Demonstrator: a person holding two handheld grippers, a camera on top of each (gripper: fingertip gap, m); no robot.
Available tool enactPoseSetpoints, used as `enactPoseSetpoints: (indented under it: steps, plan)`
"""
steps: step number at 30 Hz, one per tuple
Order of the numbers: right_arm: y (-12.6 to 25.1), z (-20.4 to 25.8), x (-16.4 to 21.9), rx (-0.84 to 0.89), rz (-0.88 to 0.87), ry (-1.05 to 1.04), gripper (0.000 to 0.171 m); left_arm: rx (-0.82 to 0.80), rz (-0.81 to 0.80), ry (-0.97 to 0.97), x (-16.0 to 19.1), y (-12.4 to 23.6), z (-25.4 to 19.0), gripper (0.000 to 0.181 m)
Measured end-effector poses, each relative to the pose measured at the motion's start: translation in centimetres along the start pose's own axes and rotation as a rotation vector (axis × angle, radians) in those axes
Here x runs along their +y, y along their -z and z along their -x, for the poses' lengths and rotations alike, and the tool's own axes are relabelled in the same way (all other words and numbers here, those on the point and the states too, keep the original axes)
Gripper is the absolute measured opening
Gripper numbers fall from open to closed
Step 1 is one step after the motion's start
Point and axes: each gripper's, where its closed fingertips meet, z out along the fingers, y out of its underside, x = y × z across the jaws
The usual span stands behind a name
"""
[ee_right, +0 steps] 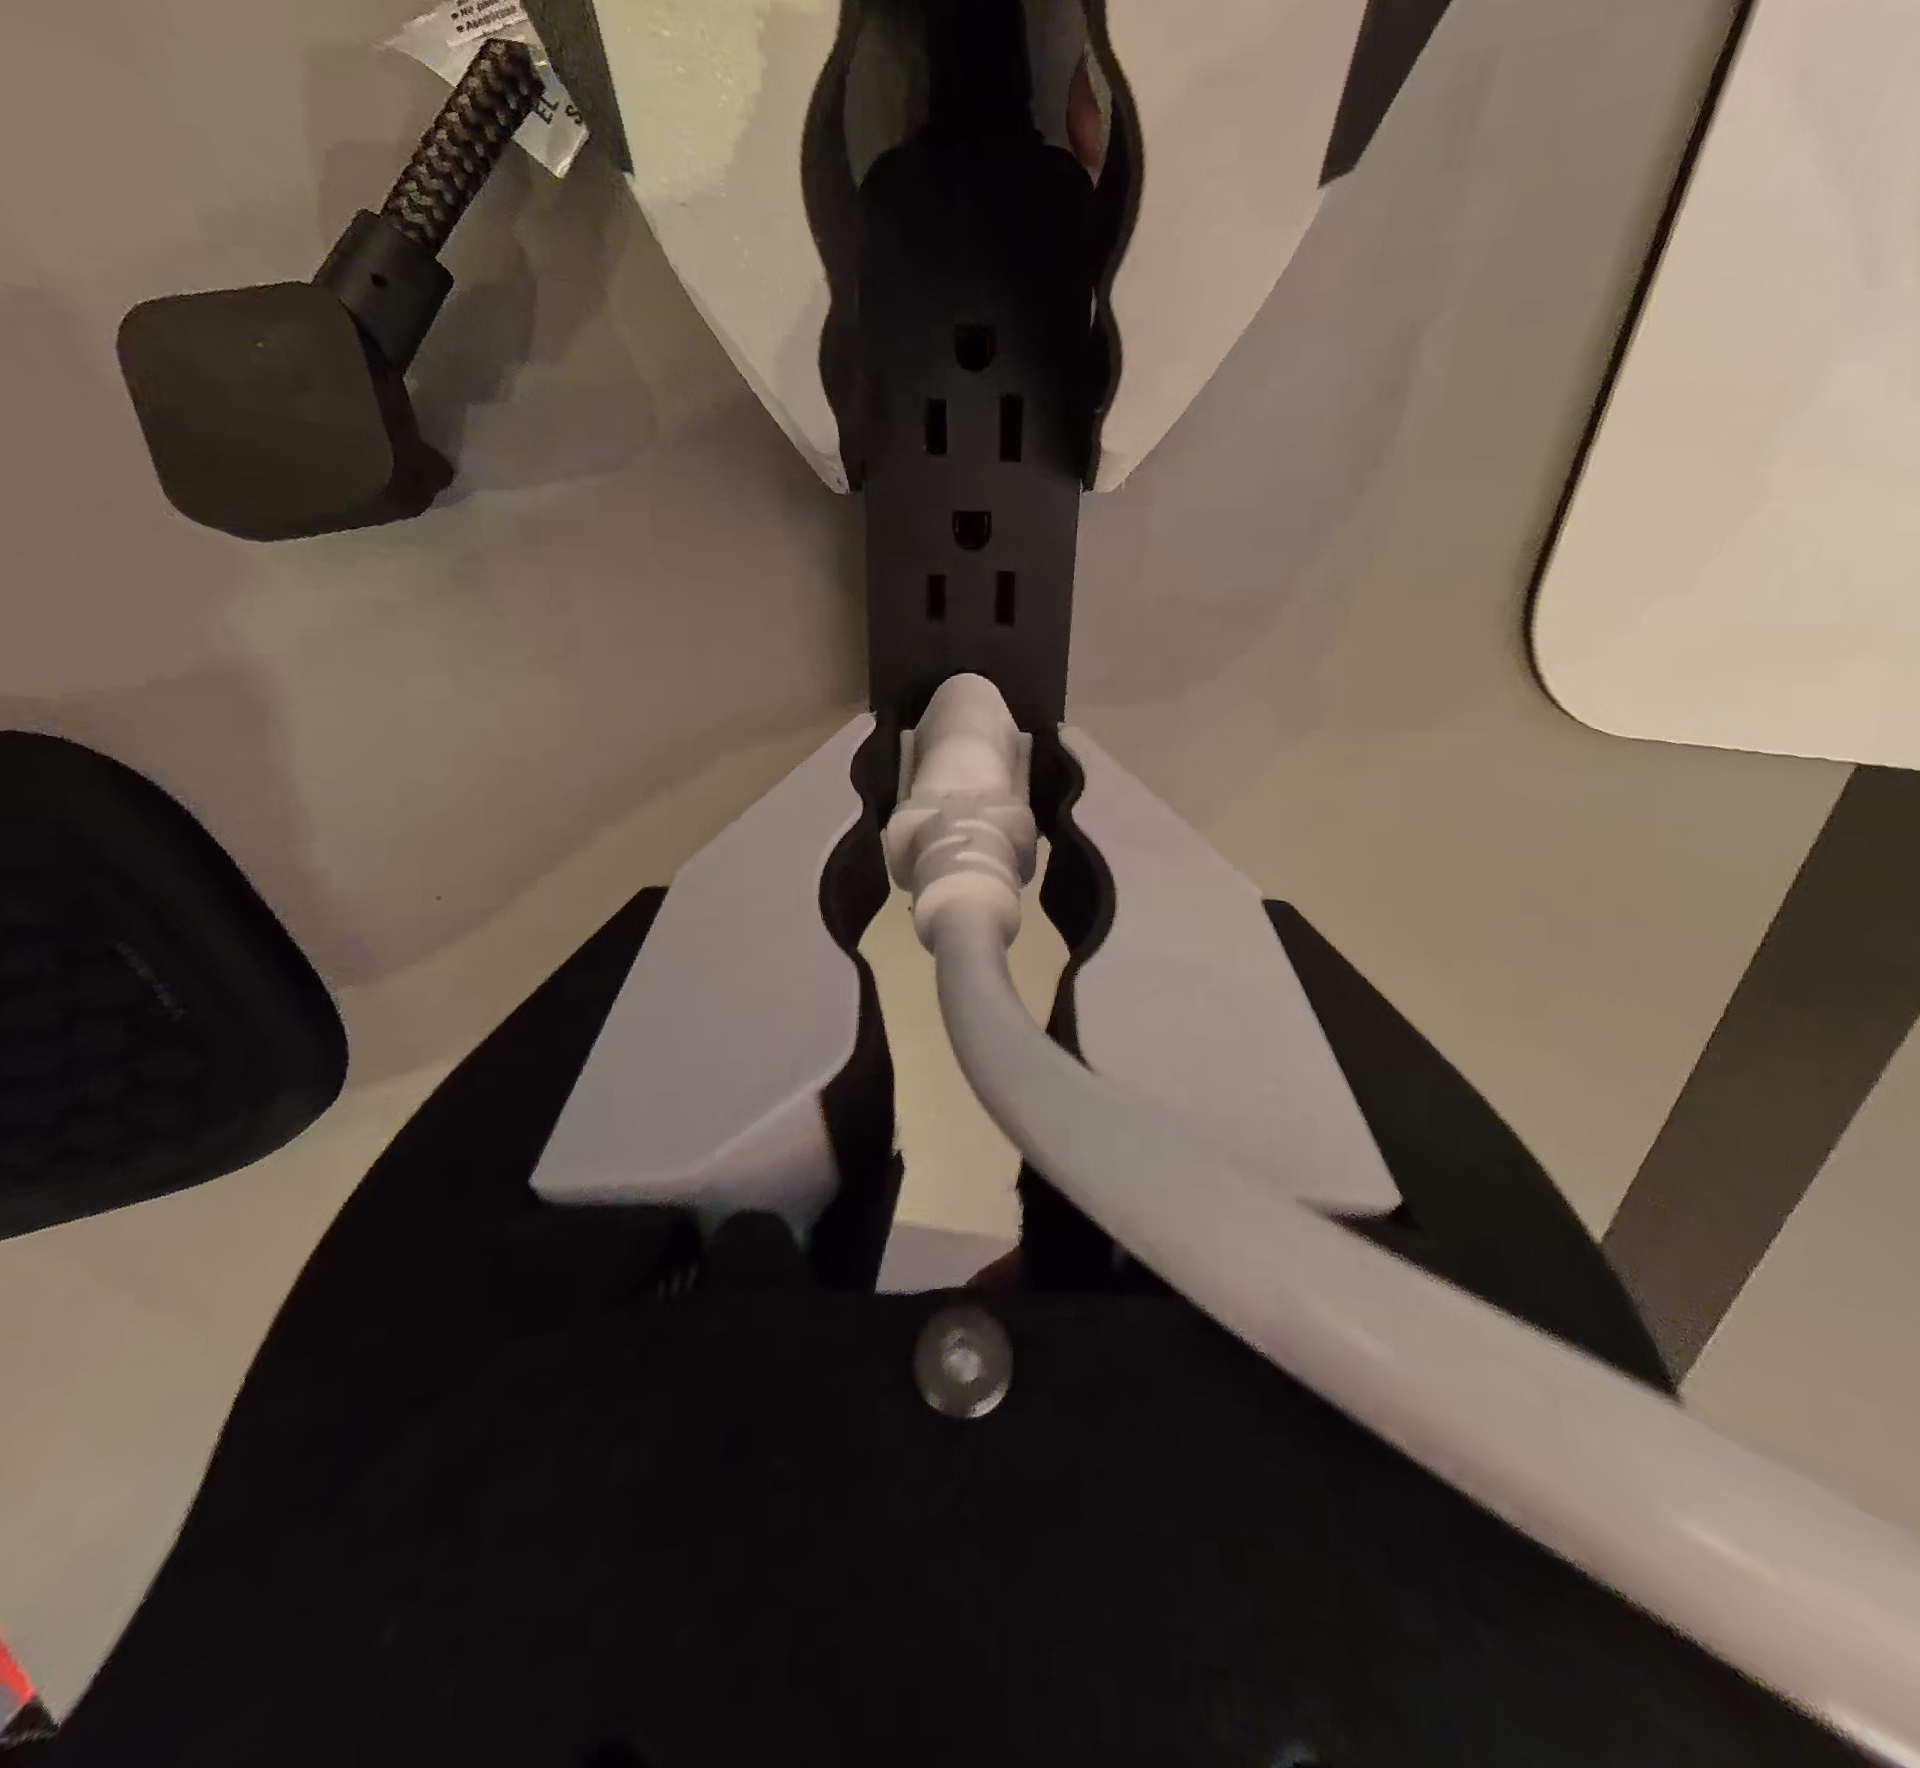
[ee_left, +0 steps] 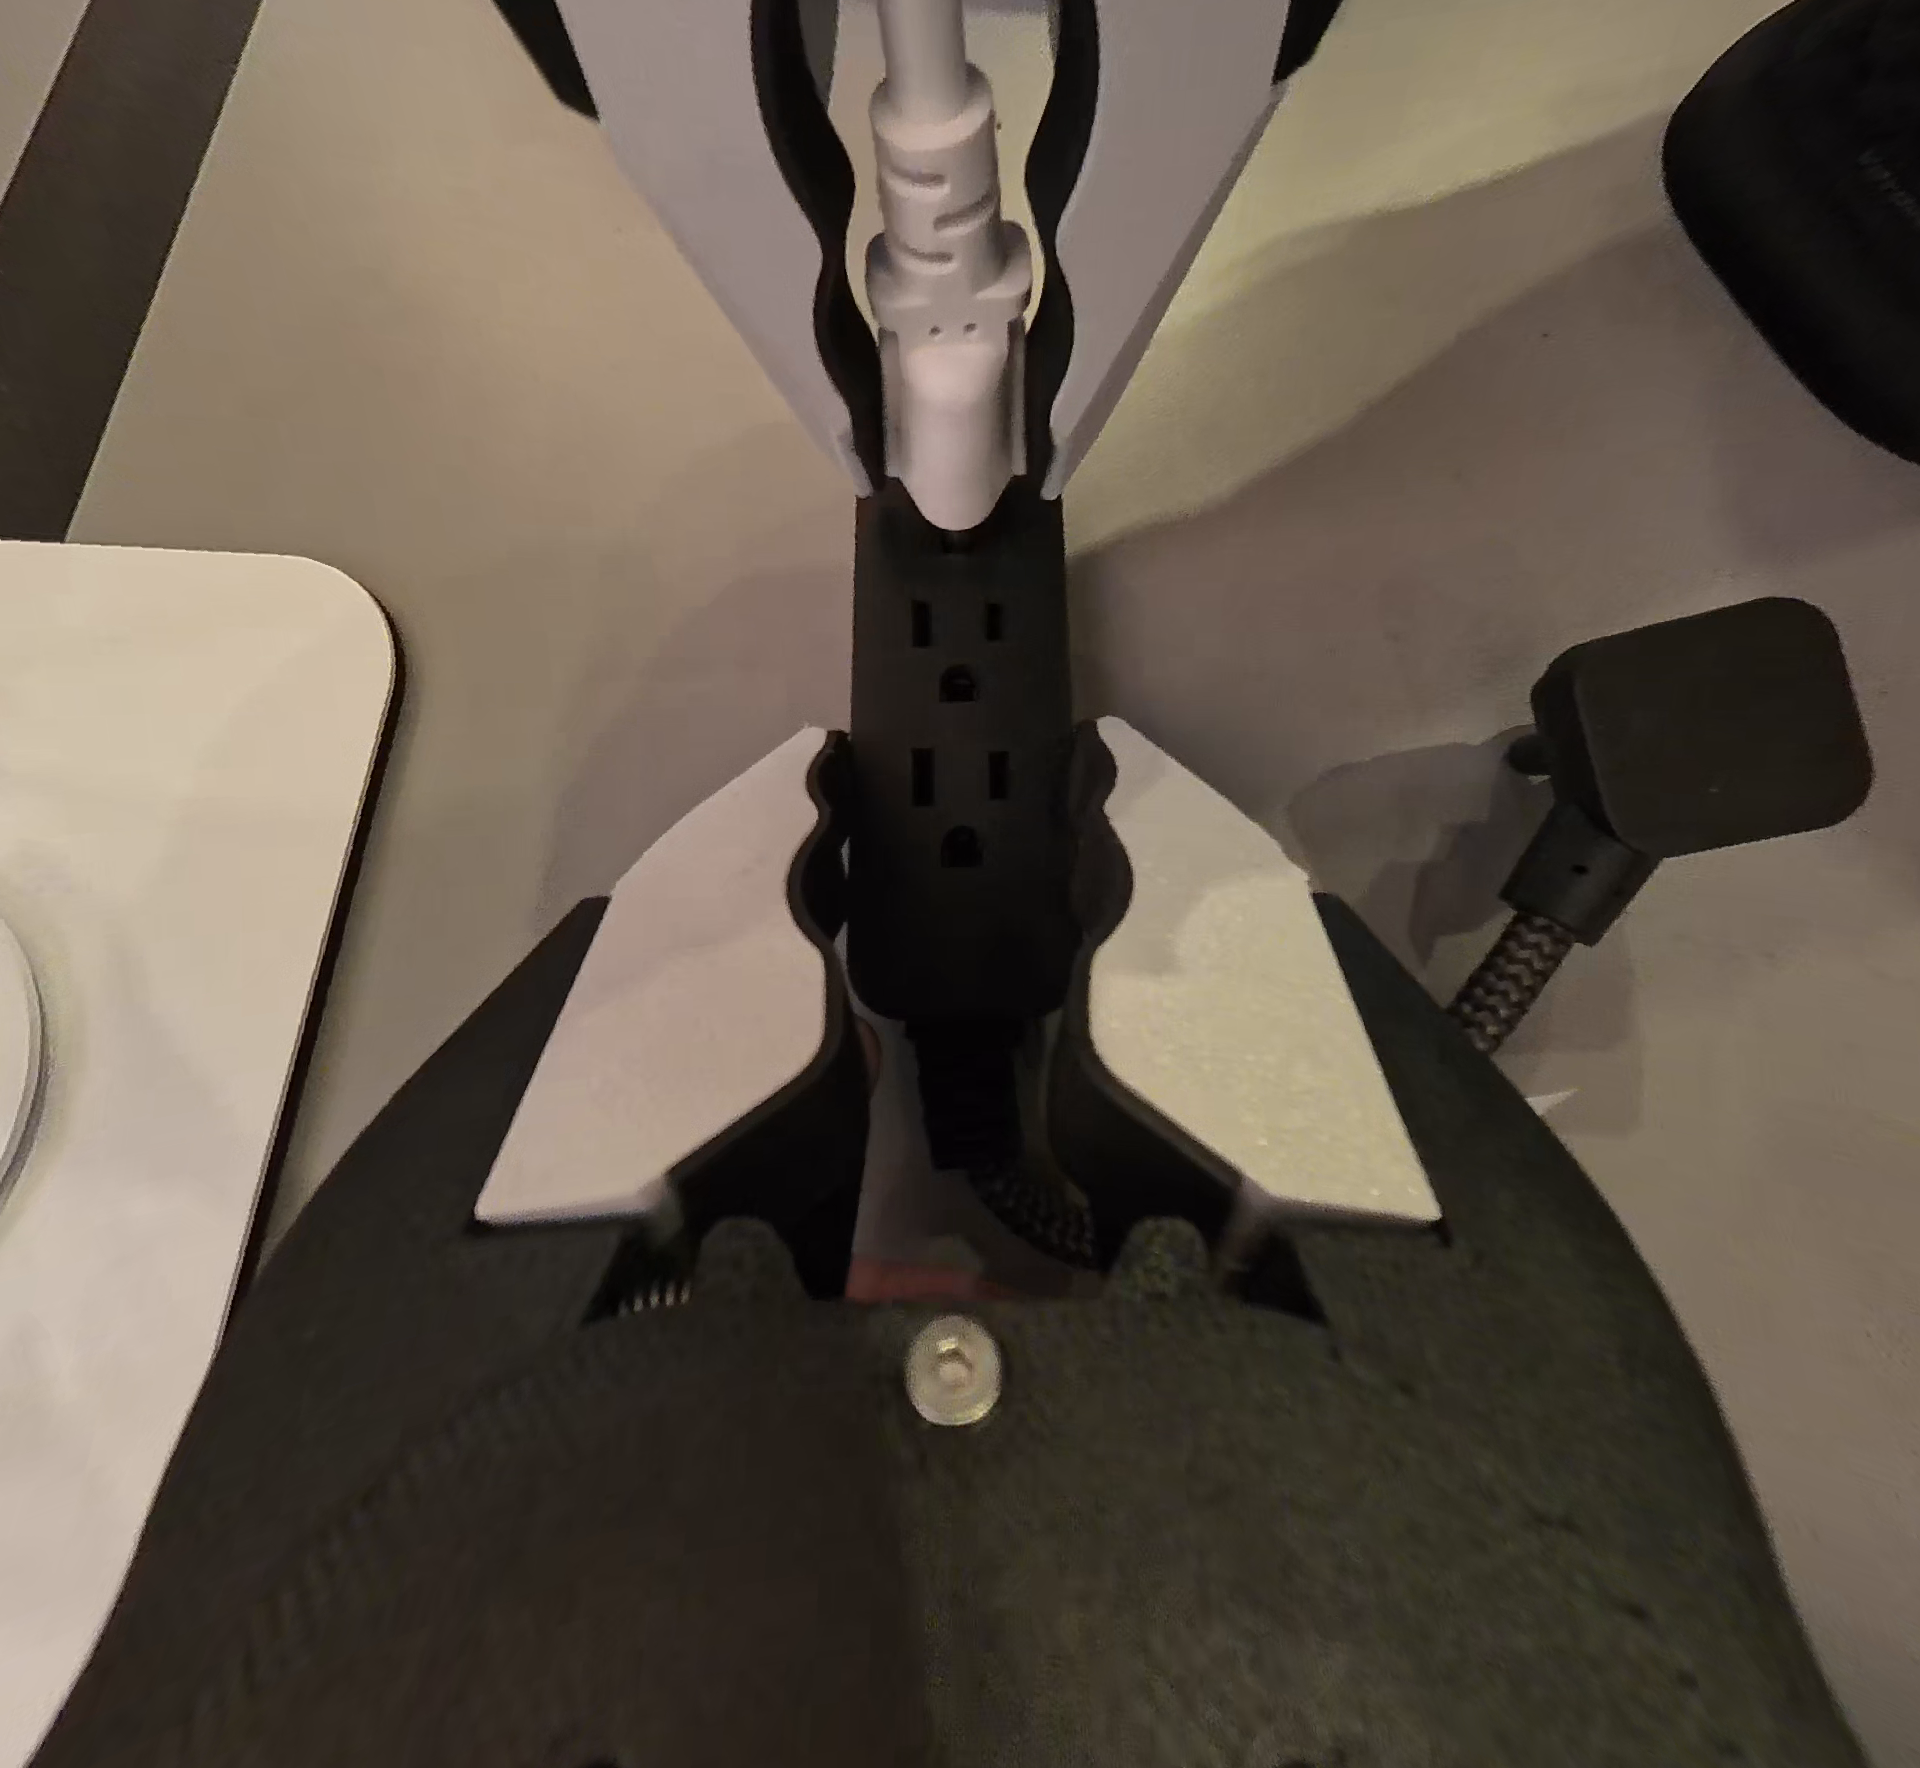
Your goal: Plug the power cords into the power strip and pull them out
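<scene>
A black power strip (ee_left: pixel 958 679) lies lengthwise on the light table. My left gripper (ee_left: pixel 958 762) is shut on its near end. Two of its outlets show empty. My right gripper (ee_left: pixel 951 461), opposite, is shut on a white plug (ee_left: pixel 945 388) that sits at the strip's far outlet. In the right wrist view my right gripper (ee_right: pixel 966 742) holds the white plug (ee_right: pixel 961 783) against the strip (ee_right: pixel 971 492), and its white cord (ee_right: pixel 1195 1199) runs back to the lower right. The left gripper (ee_right: pixel 971 461) clamps the strip's far end there.
The strip's own flat black plug (ee_left: pixel 1704 721) with braided cord (ee_left: pixel 1507 980) lies on the table to the right; it also shows in the right wrist view (ee_right: pixel 270 409). A white board (ee_left: pixel 156 887) lies left. A dark rounded object (ee_left: pixel 1808 243) sits at the far right. Tip to tip, the grippers are about 5 centimetres apart.
</scene>
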Motion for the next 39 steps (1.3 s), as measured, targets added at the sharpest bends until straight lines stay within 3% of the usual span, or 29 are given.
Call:
enactPoseSetpoints:
  steps: [13,21,39]
  plan:
    - [0.0,0.2,-0.1,0.118,0.022,0.023,0.023,-0.002,0.005,-0.008,0.0,0.0,-0.1,0.041]
    - [-0.2,0.2,-0.2,-0.026,0.012,-0.032,0.023,-0.003,0.008,-0.009,0.0,0.0,-0.1,0.041]
    - [1.4,0.1,-0.6,0.066,-0.016,-0.022,0.022,0.007,0.016,-0.023,0.0,0.0,-0.1,0.041]
